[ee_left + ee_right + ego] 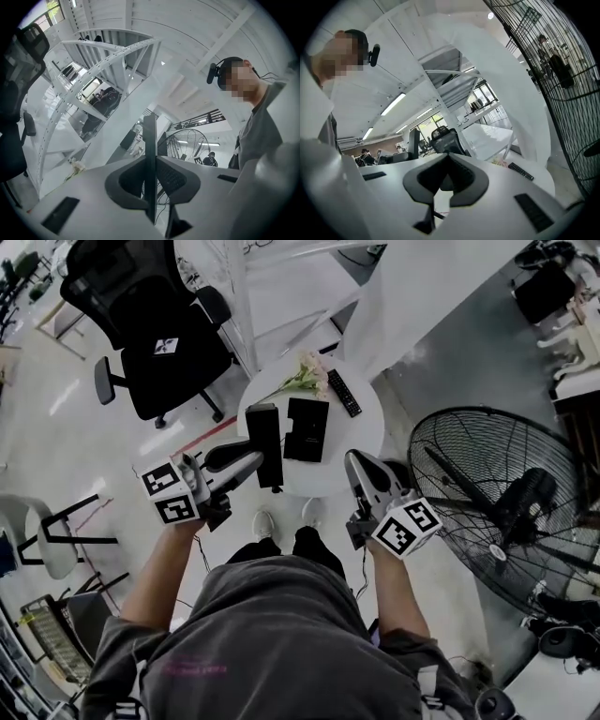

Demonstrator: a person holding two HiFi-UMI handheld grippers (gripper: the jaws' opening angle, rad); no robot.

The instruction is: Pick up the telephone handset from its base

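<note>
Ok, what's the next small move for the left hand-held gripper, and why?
Probably raise the left hand-held gripper a little higher, straight up. Its jaws are clamped on the handset, which sits just beside the base above the round table and looks free of it. A bit more height would make the separation certain.

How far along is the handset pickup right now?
Done: the left gripper is shut on the handset, which looks lifted clear of its base on the table. In hand: holding it up, edge-on between the jaws. Left: essentially nothing; the right gripper is empty.
</note>
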